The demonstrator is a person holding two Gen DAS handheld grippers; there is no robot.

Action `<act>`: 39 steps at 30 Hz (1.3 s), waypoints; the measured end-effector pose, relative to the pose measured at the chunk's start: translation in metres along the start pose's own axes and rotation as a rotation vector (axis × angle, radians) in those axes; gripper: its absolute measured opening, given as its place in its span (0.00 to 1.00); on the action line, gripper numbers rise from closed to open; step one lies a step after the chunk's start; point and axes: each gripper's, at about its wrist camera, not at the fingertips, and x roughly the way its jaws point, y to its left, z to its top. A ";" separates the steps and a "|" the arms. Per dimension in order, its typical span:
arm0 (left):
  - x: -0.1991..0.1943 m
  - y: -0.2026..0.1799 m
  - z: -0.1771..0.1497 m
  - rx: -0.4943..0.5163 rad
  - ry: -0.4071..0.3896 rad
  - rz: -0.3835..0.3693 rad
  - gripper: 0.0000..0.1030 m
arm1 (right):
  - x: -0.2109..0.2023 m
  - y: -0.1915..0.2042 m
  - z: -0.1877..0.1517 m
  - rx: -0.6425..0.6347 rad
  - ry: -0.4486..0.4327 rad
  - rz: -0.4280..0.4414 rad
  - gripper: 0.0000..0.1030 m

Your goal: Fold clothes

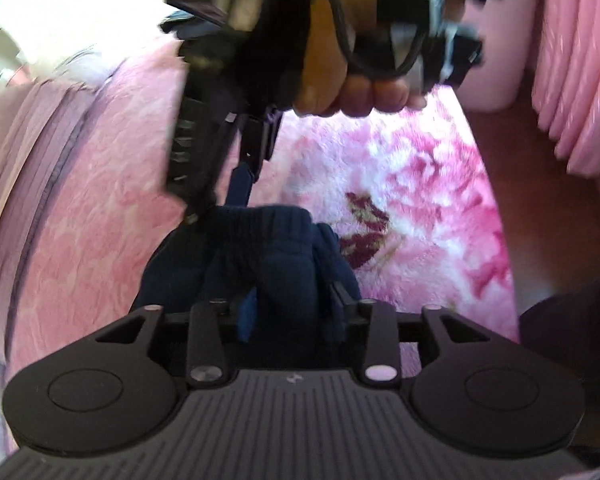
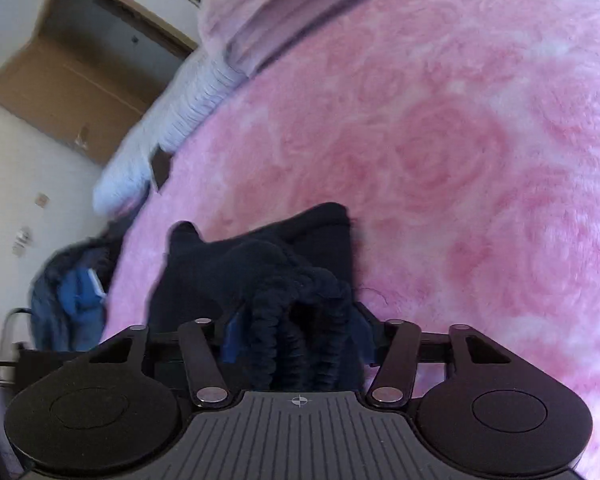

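A dark navy knitted garment (image 1: 260,256) is bunched above a pink fluffy blanket (image 1: 100,200). My left gripper (image 1: 288,308) is shut on a fold of it. The garment also shows in the right wrist view (image 2: 260,264), where my right gripper (image 2: 296,340) is shut on its ribbed edge. In the left wrist view the right gripper (image 1: 220,184), held by a hand (image 1: 356,80), reaches down onto the garment's far edge. The fingertips of both grippers are buried in the cloth.
The pink rose-patterned blanket (image 2: 440,152) covers the bed. A folded pink quilt (image 2: 268,16) and a white pillow (image 2: 160,136) lie at its far edge. Blue clothes (image 2: 72,292) are heaped off the bed. A wooden door (image 2: 80,68) stands behind. Pink curtains (image 1: 580,80) hang to the right.
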 end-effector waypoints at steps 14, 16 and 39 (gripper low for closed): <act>0.006 0.001 -0.028 -0.115 0.119 -0.036 0.39 | -0.010 -0.005 0.014 -0.035 0.014 -0.024 0.47; -0.012 0.009 -0.035 -0.165 0.119 -0.013 0.39 | -0.027 0.008 0.009 -0.034 -0.039 -0.058 0.48; -0.064 0.094 -0.144 -0.645 0.113 0.166 0.43 | -0.016 0.113 -0.054 -0.297 0.008 -0.193 0.35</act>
